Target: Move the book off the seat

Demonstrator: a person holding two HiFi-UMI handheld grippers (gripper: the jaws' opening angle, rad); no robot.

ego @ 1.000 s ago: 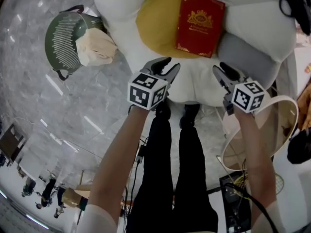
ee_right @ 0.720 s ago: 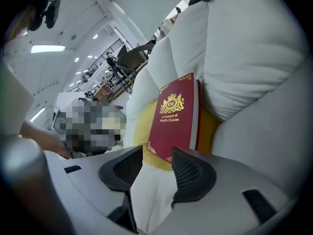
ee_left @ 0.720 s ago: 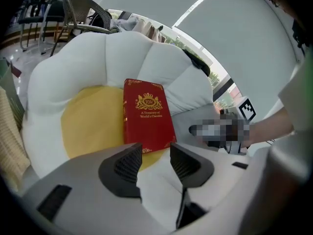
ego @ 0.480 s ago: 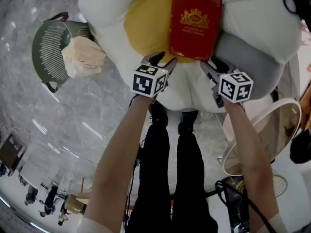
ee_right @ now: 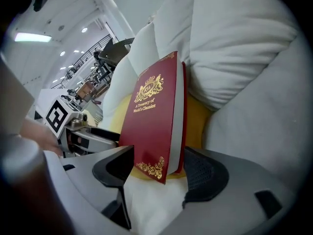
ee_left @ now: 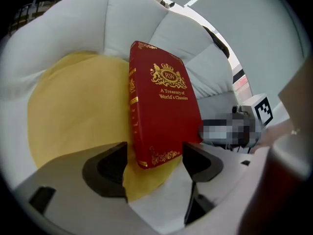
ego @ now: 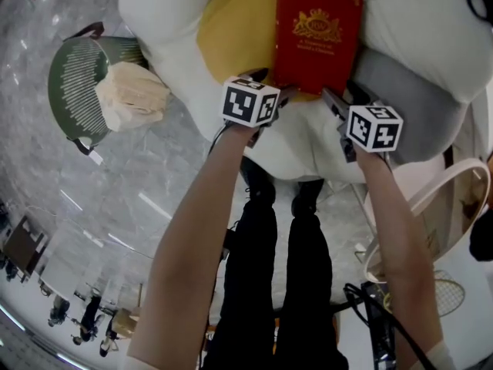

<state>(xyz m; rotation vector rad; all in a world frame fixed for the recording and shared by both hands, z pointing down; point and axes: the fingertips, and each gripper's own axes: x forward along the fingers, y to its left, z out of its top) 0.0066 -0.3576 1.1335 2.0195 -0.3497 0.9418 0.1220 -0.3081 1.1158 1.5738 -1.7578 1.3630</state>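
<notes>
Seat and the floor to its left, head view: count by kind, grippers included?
Seat: 1
Book: 1
Green basket: 1
Beige cloth: 1
Grippers: 2, left gripper and right gripper, jaws just opening, a corner of the Book between each pair
Total: 6

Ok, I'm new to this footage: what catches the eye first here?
The red book with gold print, lying on the yellow middle of the white seat. Next, the left gripper and right gripper, whose jaws have just been opening, each with a near corner of the book between them, not gripped yet. A green basket stands on the floor at left.
</notes>
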